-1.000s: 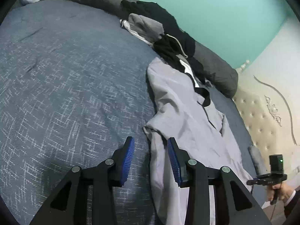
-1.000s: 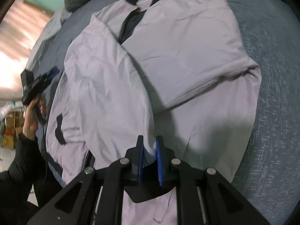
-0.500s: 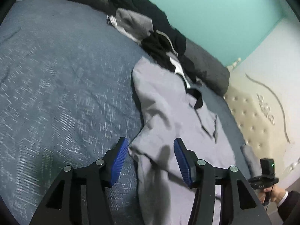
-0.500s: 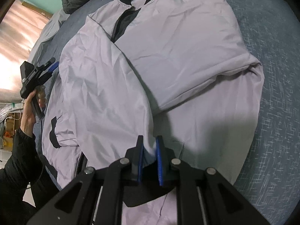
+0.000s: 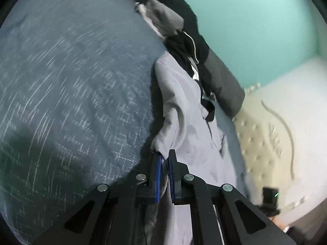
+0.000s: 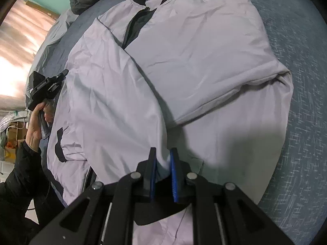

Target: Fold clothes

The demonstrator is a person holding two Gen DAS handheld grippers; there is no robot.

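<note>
1. Pale lilac thin-fabric jacket with black trim [image 6: 194, 65] lies spread on the blue-grey woven bed cover [image 5: 71, 91].
2. Left hand-held gripper [image 5: 164, 159] pinches its left edge fold.
3. Right hand-held gripper [image 6: 163, 159] pinches a near sleeve fold.

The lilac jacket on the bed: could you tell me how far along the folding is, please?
Done: one sleeve of the lilac jacket already lies folded across its front. In hand: the left gripper is shut on a bunched edge, and the right gripper pinches another fold. Left: the body is still spread over the blue bedspread, and the dark clothes pile looks untouched.
</note>
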